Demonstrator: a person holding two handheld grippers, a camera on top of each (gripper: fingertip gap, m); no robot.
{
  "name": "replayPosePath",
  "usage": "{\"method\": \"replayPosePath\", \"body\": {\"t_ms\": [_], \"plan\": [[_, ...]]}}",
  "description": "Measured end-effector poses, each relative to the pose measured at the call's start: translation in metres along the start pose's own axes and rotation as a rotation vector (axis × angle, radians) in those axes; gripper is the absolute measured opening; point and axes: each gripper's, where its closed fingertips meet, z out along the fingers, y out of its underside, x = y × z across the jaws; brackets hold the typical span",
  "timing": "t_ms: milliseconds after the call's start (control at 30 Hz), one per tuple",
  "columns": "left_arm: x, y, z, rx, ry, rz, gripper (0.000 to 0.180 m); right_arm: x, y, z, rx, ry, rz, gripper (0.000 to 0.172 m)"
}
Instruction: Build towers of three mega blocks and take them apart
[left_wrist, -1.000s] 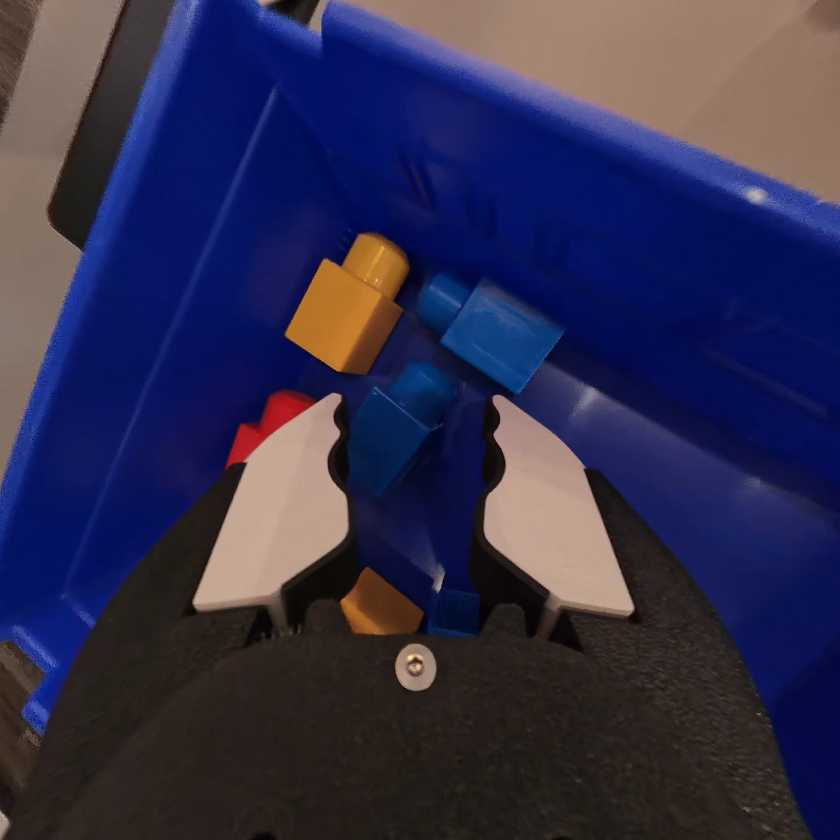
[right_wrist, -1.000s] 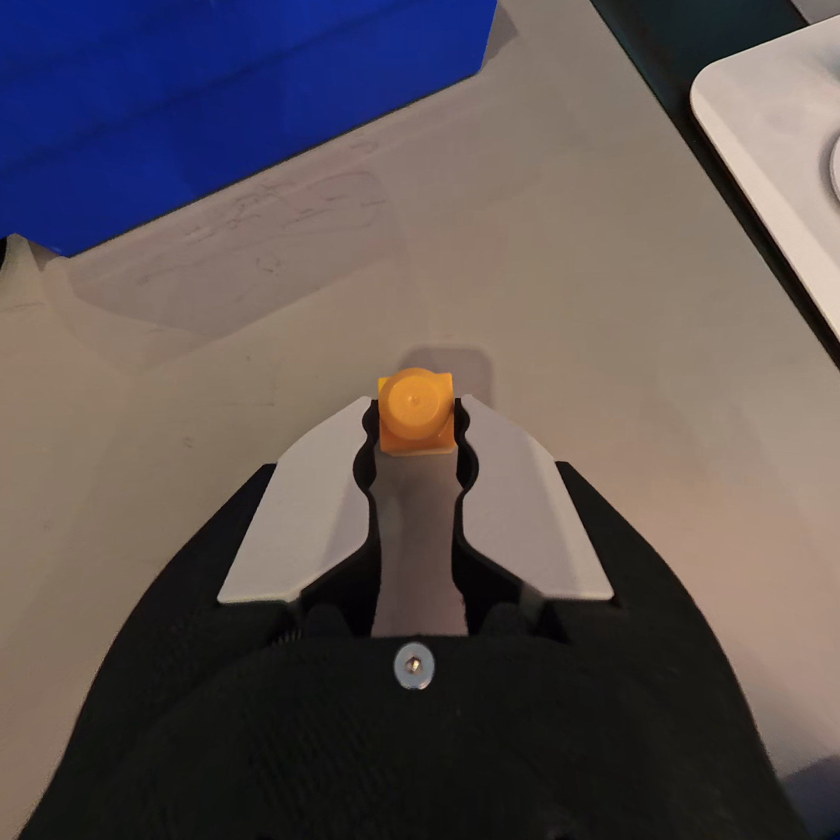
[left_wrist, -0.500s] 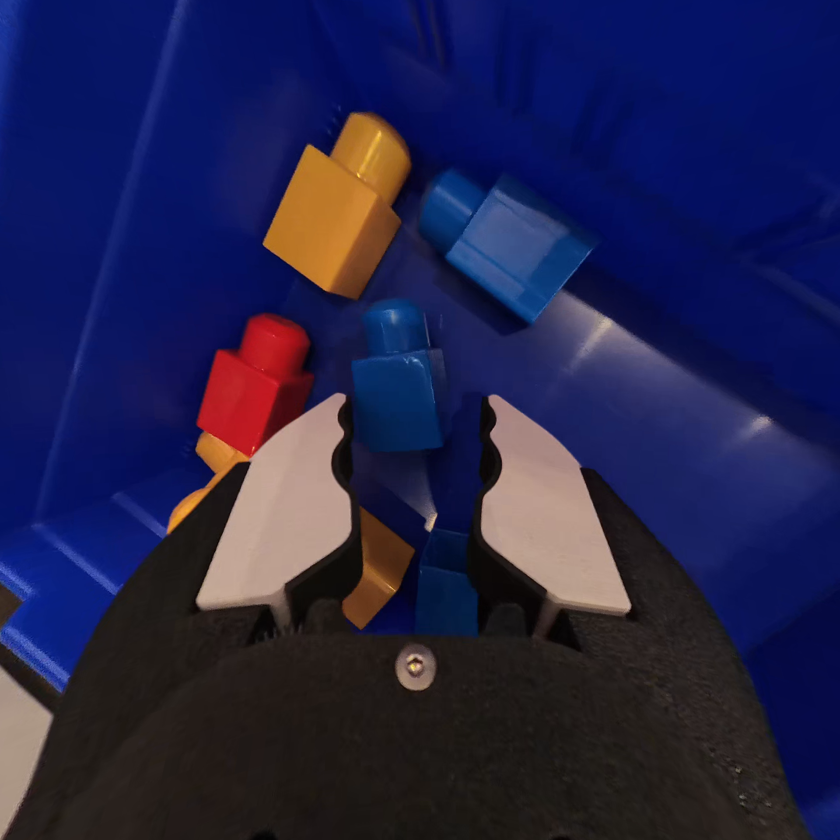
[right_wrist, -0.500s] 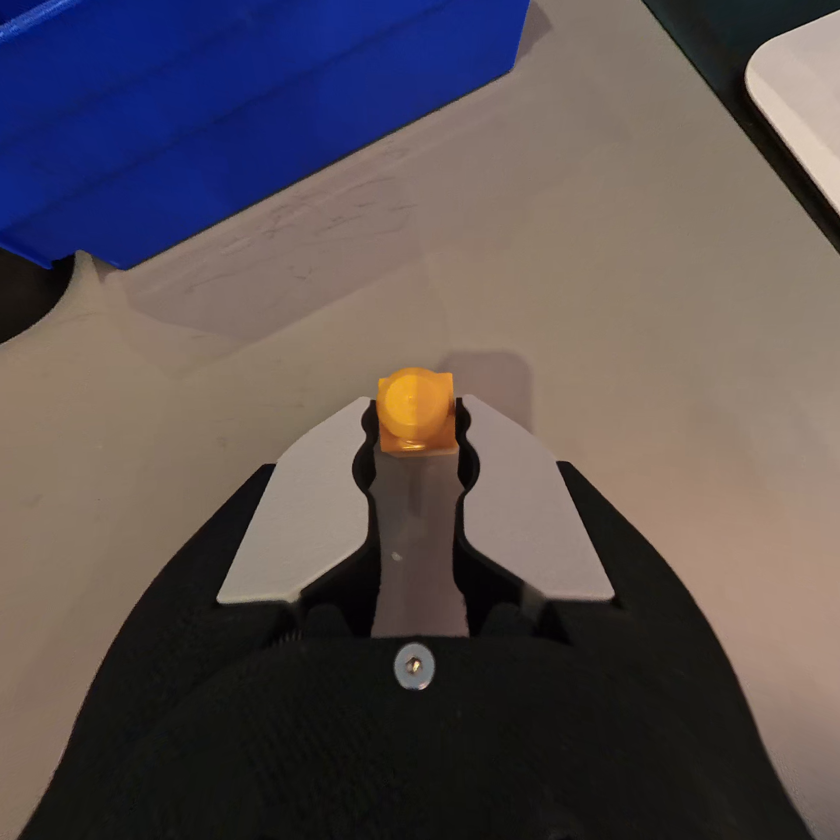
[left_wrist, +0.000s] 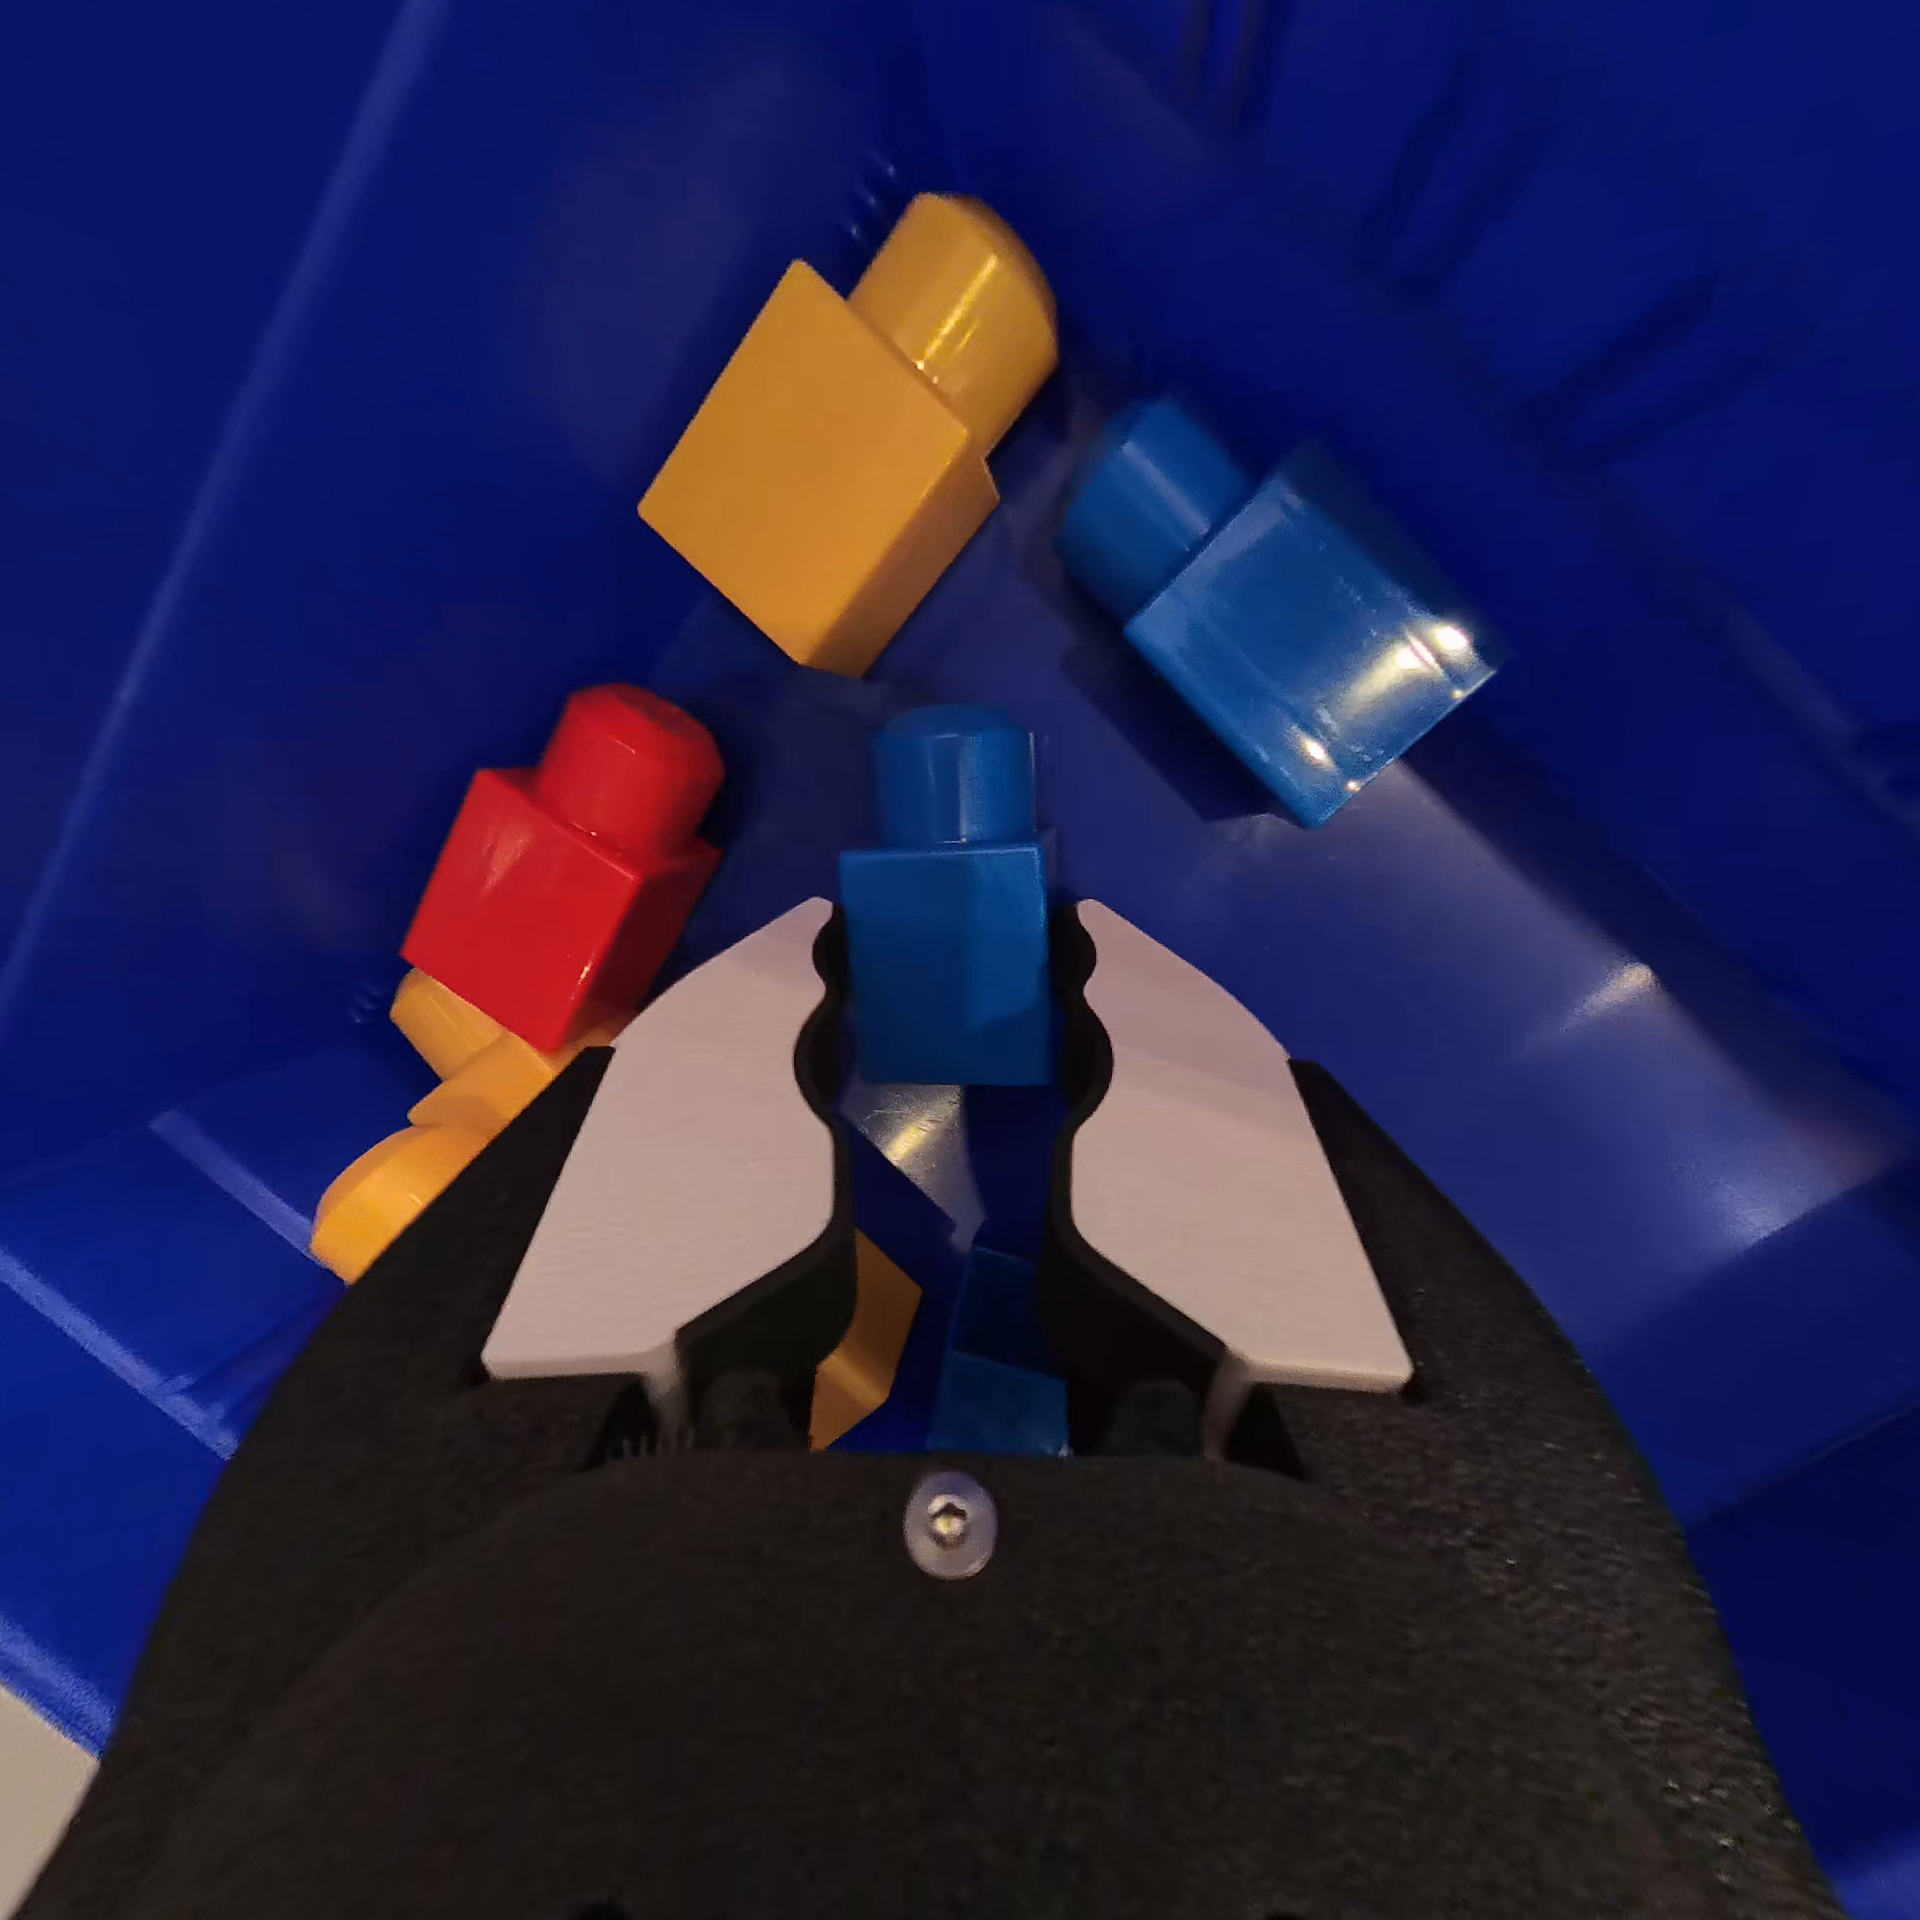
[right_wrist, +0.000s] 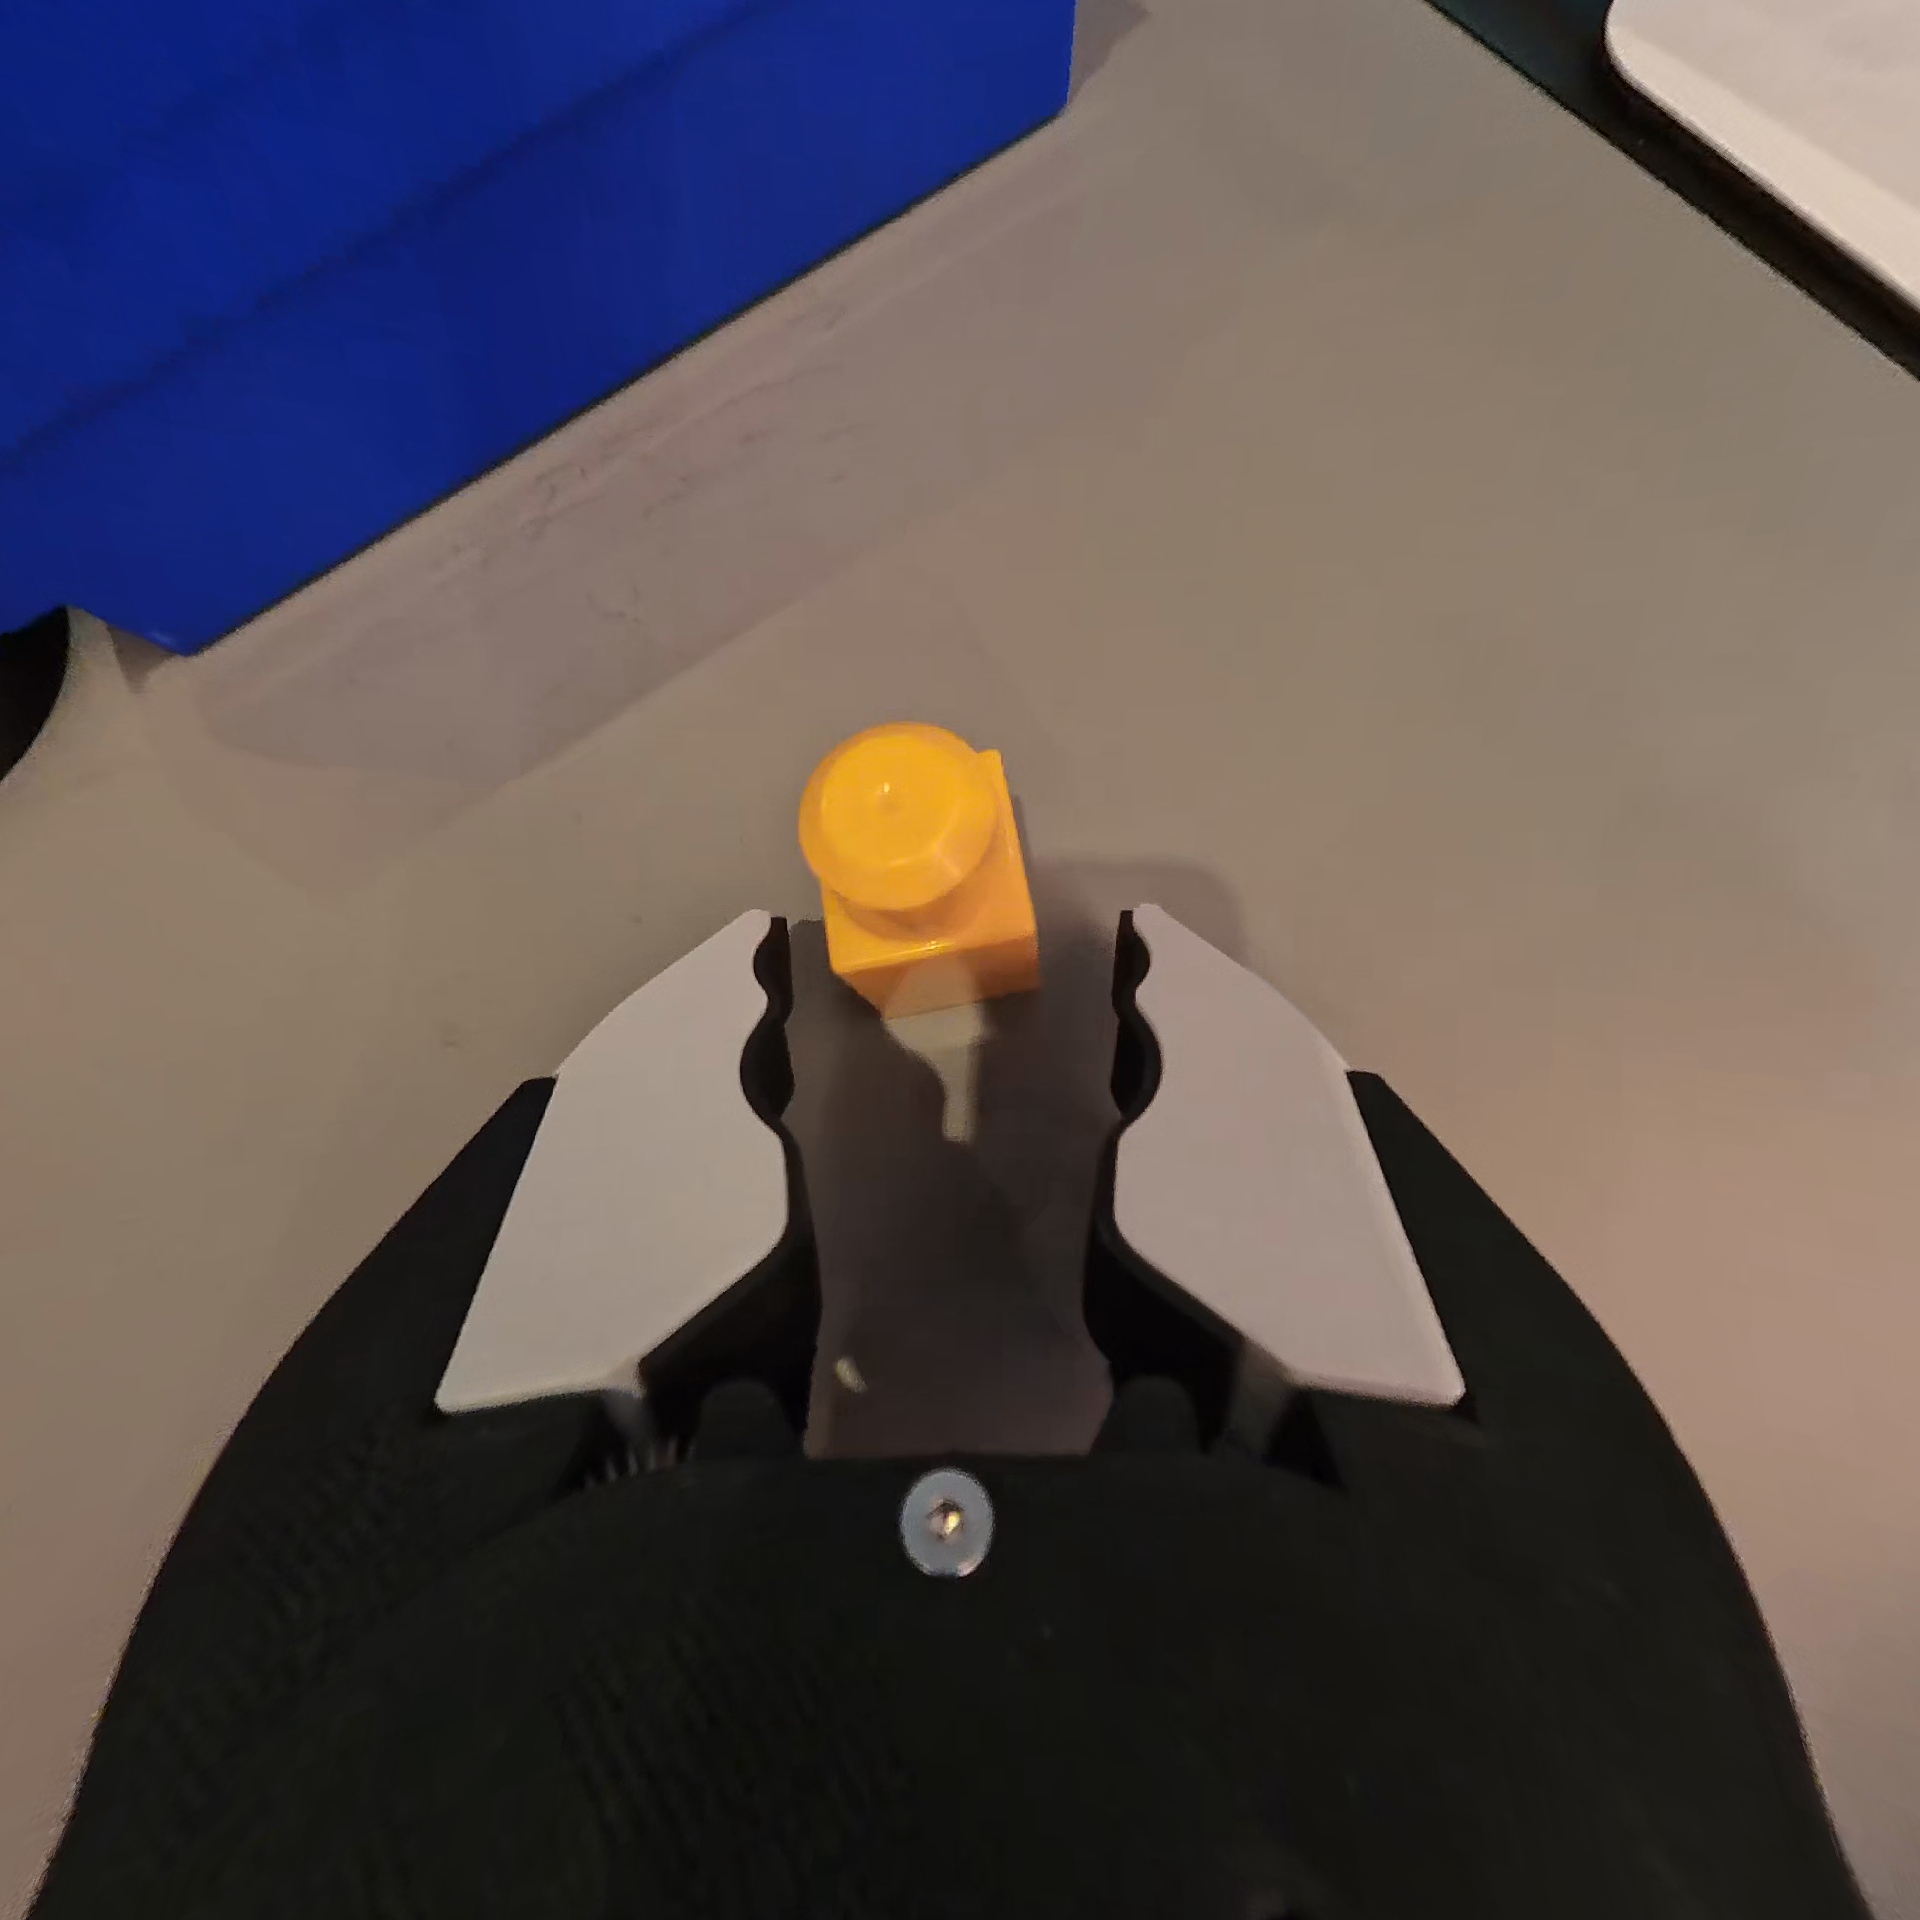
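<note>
A grey bench (right_wrist: 1351, 623) carries a deep blue bin (right_wrist: 416, 260) at its far left, and a white slab (right_wrist: 1787, 135) shows at the far right corner. The left gripper (left_wrist: 951, 961) reaches down inside the bin (left_wrist: 312, 416), and its jaws are closed on a dark blue block (left_wrist: 945, 956) whose stud points away from the camera; both black pads press against the block's sides. Around it on the bin floor lie a yellow block (left_wrist: 831, 468) on its side, a lighter blue block (left_wrist: 1288, 613) to the right of that, and a red block (left_wrist: 561, 873) at the left, resting on another yellow block (left_wrist: 447, 1049). More yellow and blue pieces show under the gripper, partly hidden. Out on the bench, the right gripper (right_wrist: 951, 961) has its jaws wide open; an orange block (right_wrist: 925, 883) stands upright, stud up, just beyond the fingertips, with a clear gap between it and each pad
</note>
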Motion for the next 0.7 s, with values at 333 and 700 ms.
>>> {"method": "replayPosePath", "body": {"t_ms": [333,700], "plan": [[-0.008,-0.019,-0.037,0.160,0.023,-0.114,0.038,-0.002,-0.006,0.006,0.077,0.019,-0.017,0.039],[0.098,-0.144,-0.257,1.220,0.757,-0.106,0.037,-0.077,-0.088,-0.079,0.334,-0.483,0.069,0.037]]}}
